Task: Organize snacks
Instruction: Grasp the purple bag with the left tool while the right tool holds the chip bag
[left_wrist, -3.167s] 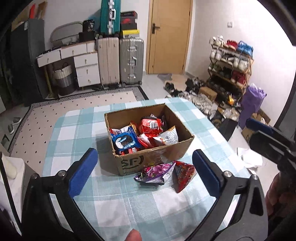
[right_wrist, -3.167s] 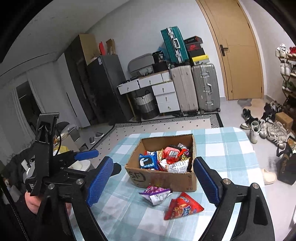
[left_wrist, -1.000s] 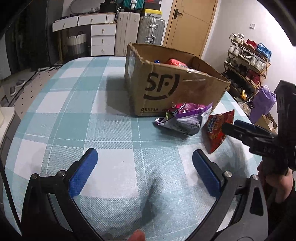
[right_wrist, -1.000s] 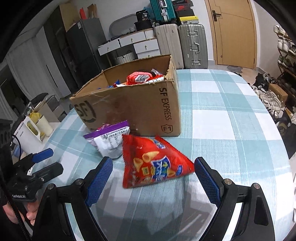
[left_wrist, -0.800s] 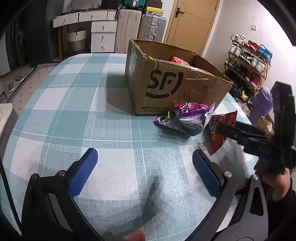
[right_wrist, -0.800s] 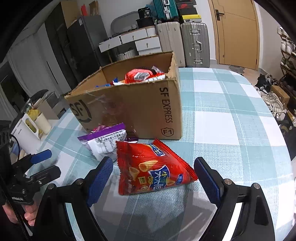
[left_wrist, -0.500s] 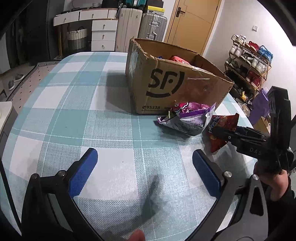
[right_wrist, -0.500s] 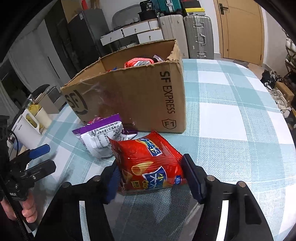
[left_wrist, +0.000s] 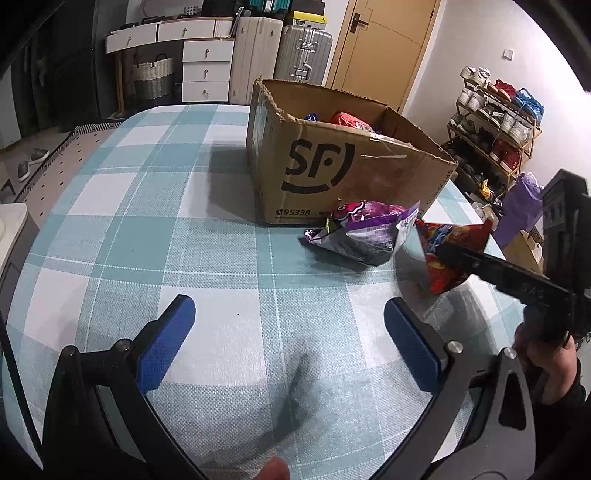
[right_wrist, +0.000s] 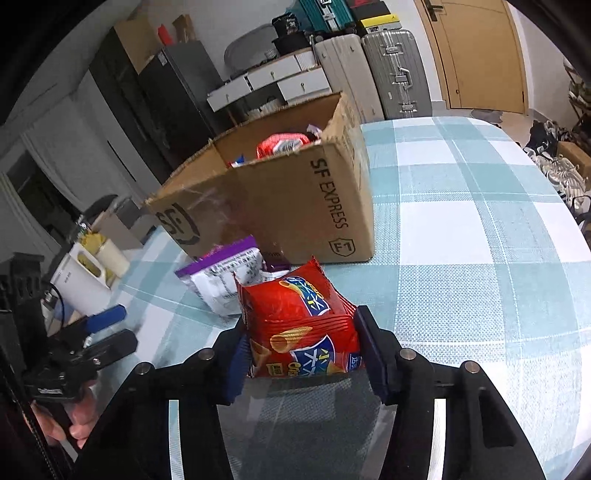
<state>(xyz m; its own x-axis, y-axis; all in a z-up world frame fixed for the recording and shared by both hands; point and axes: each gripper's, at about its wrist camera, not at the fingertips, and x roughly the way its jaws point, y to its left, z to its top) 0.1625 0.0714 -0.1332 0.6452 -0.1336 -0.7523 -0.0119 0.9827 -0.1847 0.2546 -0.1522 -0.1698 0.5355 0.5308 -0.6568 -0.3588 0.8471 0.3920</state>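
A red snack bag (right_wrist: 301, 325) sits squeezed between the blue pads of my right gripper (right_wrist: 300, 347), whose jaws are closing on it. From the left wrist view the red bag (left_wrist: 450, 251) is tilted up at the table's right edge. A purple snack bag (left_wrist: 365, 232) lies on the checked tablecloth beside it, in front of the open cardboard box (left_wrist: 332, 173) that holds several snack packs. My left gripper (left_wrist: 288, 314) hovers open over bare cloth, nothing between its fingers, well short of the purple bag.
The checked table (left_wrist: 147, 221) has free cloth left of the box. Off its right edge stand a shoe rack (left_wrist: 498, 122) and a purple sack (left_wrist: 521, 210). Suitcases (left_wrist: 303, 55) and white drawers (left_wrist: 207, 70) line the far wall.
The right gripper's jaws came together around the red bag, which now stands crumpled and tilted up off the cloth. The left gripper stayed where it was, open.
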